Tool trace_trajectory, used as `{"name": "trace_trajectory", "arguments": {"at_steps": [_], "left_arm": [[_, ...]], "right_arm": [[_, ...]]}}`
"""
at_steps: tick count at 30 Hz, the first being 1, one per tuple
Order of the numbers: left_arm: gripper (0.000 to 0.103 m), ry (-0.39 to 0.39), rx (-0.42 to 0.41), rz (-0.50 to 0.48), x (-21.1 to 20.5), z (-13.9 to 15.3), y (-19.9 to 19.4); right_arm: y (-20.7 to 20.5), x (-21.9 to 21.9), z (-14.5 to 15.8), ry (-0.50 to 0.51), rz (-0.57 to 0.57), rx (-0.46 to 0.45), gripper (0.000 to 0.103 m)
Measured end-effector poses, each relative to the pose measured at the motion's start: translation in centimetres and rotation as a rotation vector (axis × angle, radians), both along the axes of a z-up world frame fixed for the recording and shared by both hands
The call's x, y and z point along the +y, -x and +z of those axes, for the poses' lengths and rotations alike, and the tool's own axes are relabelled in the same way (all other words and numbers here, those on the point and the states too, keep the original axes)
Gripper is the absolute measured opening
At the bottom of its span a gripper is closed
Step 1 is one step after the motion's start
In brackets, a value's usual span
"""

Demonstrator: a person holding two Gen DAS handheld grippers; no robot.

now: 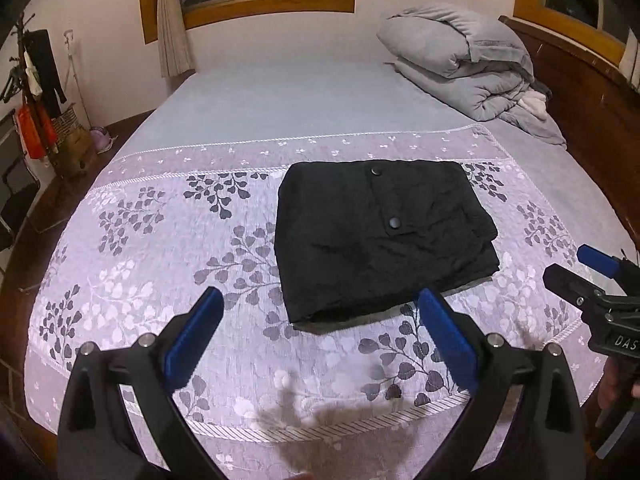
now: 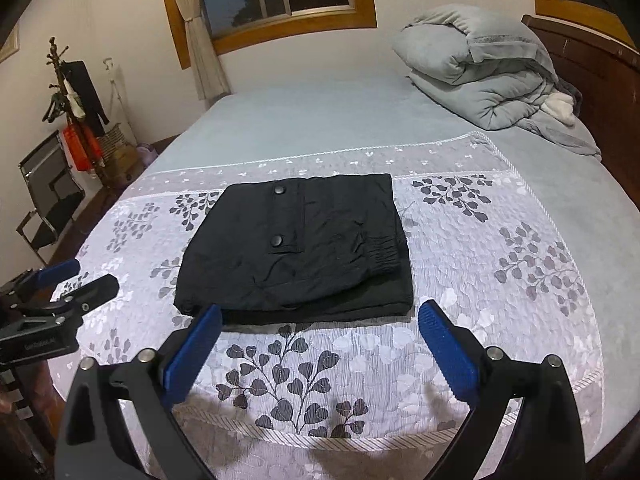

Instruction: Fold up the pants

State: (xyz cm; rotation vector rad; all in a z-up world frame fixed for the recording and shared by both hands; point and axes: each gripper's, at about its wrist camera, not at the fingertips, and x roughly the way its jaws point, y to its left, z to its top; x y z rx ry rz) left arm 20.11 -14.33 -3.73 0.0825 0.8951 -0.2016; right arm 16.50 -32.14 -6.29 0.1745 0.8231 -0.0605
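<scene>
Bedroom walls, 2 wooden-framed windows and a wide bed fill the left wrist view. On the bed lies a pale lilac quilted bedspread with a grey leaf pattern (image 1: pixel 168 240), and on it the black, thin, slightly crinkled fabric pants (image 1: pixel 380 236), folded to a compact rectangle with 2 round snap buttons on top. The left gripper (image 1: pixel 320 340) hangs just in front of the bundle, its blue ribbed pads spread wide and holding nothing. At the right edge the right gripper (image 1: pixel 576 268) appears; from this side I cannot tell its opening. A rolled grey soft duvet (image 1: pixel 460 68) sits far back near the dark wooden headboard (image 1: pixel 592 92).

From the right wrist view, the same pants (image 2: pixel 296 248) show stacked layers and a gathered elastic cuff on the right side. The right gripper (image 2: pixel 320 344) is wide open and empty, near the front edge of the bundle. The folding seems finished, or nearly; perhaps only smoothing remains.
</scene>
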Motion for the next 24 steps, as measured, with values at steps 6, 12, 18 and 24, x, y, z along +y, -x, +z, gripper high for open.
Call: {"name": "trace_trajectory", "arguments": {"at_steps": [6, 12, 18, 24], "left_arm": [[0.098, -0.007, 0.018, -0.001, -0.2, -0.8, -0.2], [0.098, -0.011, 0.028, 0.000, -0.2, -1.3, -0.3], [0.098, -0.013, 0.033, 0.001, -0.2, -1.5, -0.3], [0.098, -0.015, 0.037, 0.001, -0.1, -1.7, -0.4]], "right_arm": [[-0.2, -0.1, -0.5, 0.001, -0.008, 0.011, 0.099], [-0.3, -0.2, -0.8, 0.001, -0.007, 0.017, 0.099], [-0.3, -0.1, -0.9, 0.001, -0.008, 0.016, 0.099], [-0.3, -0.1, -1.0, 0.001, -0.010, 0.020, 0.099]]}}
